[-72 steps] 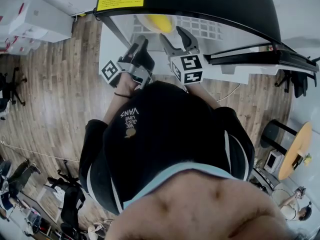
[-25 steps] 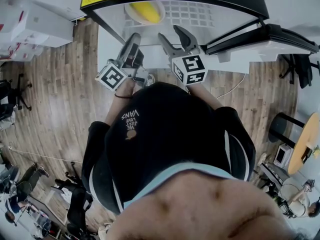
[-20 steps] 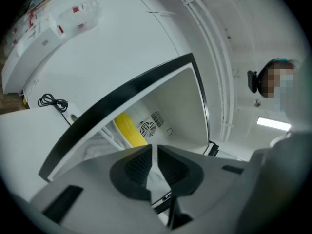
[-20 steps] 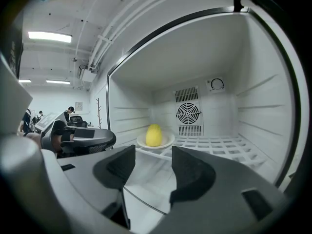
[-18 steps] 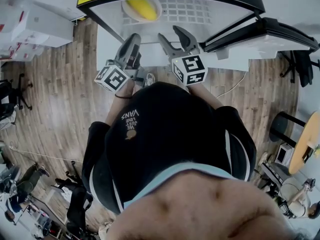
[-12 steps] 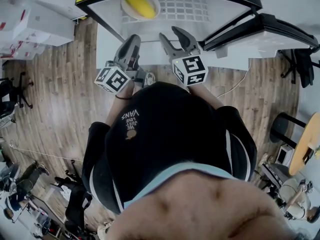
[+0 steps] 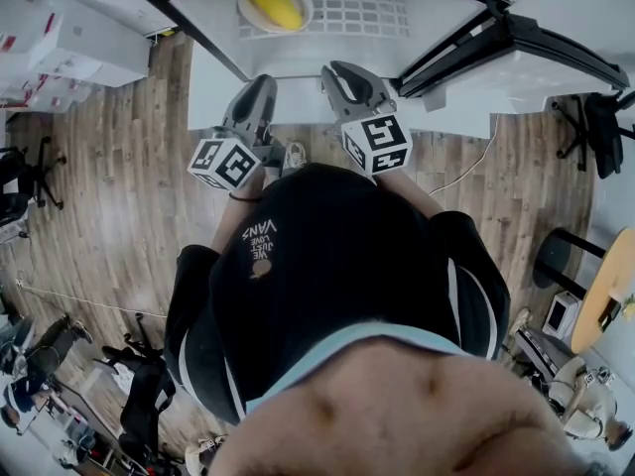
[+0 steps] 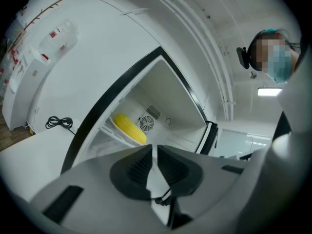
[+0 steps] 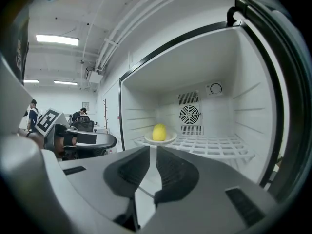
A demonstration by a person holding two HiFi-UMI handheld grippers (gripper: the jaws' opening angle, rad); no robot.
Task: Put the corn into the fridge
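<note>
The yellow corn (image 7: 273,3) lies on a white plate (image 7: 248,10) at the left of the wire shelf (image 7: 382,8) inside the open fridge. It also shows in the left gripper view as corn (image 8: 129,126) and in the right gripper view as corn (image 9: 159,132). My left gripper (image 7: 260,85) hangs outside the fridge's front edge, shut and empty. My right gripper (image 7: 337,70) is beside it, also outside. Its jaws have just been closing and now stand together with nothing between them. Both grippers, left (image 8: 155,147) and right (image 9: 152,150), point toward the fridge interior.
The fridge door (image 7: 536,48) stands open to the right. A fan grille (image 9: 190,114) sits on the fridge's back wall. White boxes (image 7: 69,38) stand on the wooden floor at left. A round table (image 7: 610,286) is at the right, and a cable (image 7: 466,172) runs along the floor.
The right gripper's jaws went from wide open to together. The left gripper rolled, turning its marker cube. Both grippers drew back a little from the fridge opening.
</note>
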